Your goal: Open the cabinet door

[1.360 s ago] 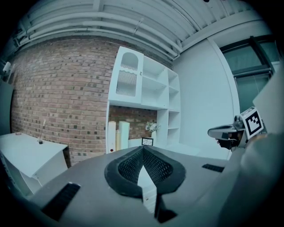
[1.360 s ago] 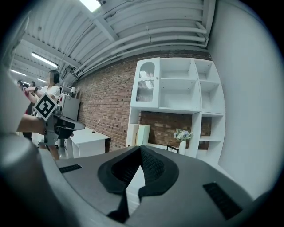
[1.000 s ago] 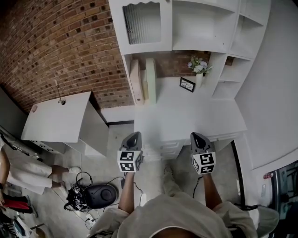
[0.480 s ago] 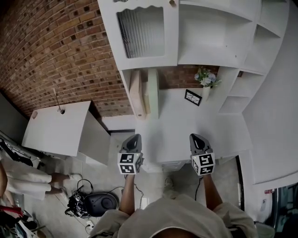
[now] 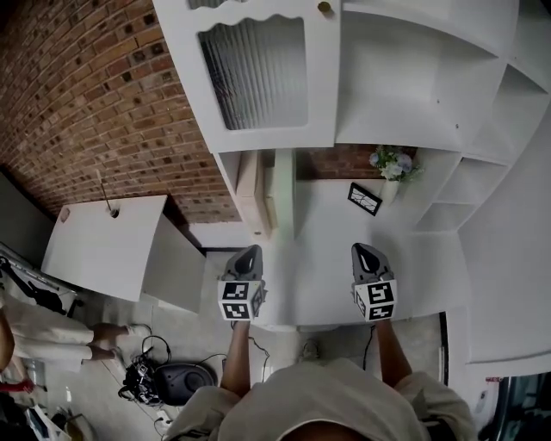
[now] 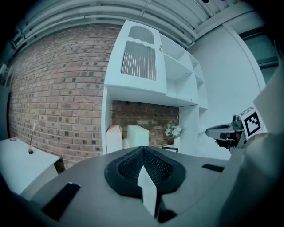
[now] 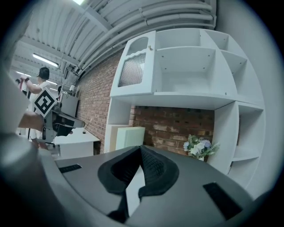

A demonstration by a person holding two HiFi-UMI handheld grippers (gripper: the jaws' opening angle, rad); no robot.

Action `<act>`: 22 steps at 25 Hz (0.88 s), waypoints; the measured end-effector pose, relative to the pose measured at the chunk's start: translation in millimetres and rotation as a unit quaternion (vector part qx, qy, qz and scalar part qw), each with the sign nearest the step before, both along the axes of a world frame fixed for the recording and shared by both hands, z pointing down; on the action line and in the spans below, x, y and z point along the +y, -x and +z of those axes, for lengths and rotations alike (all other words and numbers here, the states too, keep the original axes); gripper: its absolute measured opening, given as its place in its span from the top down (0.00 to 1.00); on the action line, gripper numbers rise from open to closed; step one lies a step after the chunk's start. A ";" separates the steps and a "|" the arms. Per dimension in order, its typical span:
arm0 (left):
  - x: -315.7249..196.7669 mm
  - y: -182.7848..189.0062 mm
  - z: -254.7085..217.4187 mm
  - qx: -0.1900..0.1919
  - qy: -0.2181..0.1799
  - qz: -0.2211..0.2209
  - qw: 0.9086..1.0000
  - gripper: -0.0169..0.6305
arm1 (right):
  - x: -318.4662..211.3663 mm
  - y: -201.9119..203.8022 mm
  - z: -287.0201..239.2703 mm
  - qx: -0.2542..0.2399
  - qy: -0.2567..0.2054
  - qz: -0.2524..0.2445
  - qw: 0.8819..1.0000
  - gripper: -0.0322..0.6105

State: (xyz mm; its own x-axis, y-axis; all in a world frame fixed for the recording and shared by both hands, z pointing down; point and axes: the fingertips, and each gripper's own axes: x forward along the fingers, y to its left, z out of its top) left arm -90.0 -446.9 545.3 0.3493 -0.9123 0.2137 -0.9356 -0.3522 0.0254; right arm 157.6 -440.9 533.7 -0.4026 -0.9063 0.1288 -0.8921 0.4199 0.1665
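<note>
**Q:** What does the scene hold, from left to right?

**A:** A brick wall (image 5: 95, 95) fills the left, with a small white side table (image 5: 103, 237) below it. Next comes a white cabinet unit above a desk (image 5: 327, 258). The person stands before the desk and holds both tools level, pointing at the unit. The left hand-held gripper (image 5: 247, 253) has its jaws pressed together with nothing between them.

**Q:** Where is the cabinet door?

**A:** The cabinet door (image 5: 256, 76) is in the upper left part of the unit, closed, well above and beyond both tools. It has a white frame around a ribbed glass panel (image 6: 139, 60). A small round knob (image 5: 325, 8) sits on its right edge. The right hand-held gripper (image 5: 365, 251) is likewise closed and empty. Open shelves (image 5: 405, 77) stand right of the door, and flowers (image 5: 392, 162) on the desk beneath them.

**Q:** How is the door likely to handle?

**A:** It looks rigid and fairly light. With the knob on the right, it probably swings from hinges on its left edge. The knob seems the place to take hold, with the jaws parted first and then closed around it. Being small and smooth-looking, it may slip, so a steady outward pull along the door's arc suits it. The glass looks fragile and is best left untouched.
</note>
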 end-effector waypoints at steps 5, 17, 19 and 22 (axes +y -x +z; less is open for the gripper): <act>-15.1 7.2 -2.5 -0.001 0.001 -0.019 1.000 0.93 | -24.1 1.6 -0.5 -0.005 0.002 -0.009 1.000 0.93; -32.1 23.0 2.0 -0.004 0.007 -0.023 1.000 0.93 | -40.2 15.9 8.6 -0.008 0.004 -0.008 1.000 0.93; -37.0 23.8 -1.7 -0.002 0.003 -0.016 1.000 0.93 | -42.2 17.8 3.5 -0.013 -0.003 -0.003 1.000 0.93; -44.4 25.8 -4.1 -0.001 0.000 -0.007 1.000 0.93 | -44.4 23.5 -1.8 -0.020 -0.010 -0.002 1.000 0.93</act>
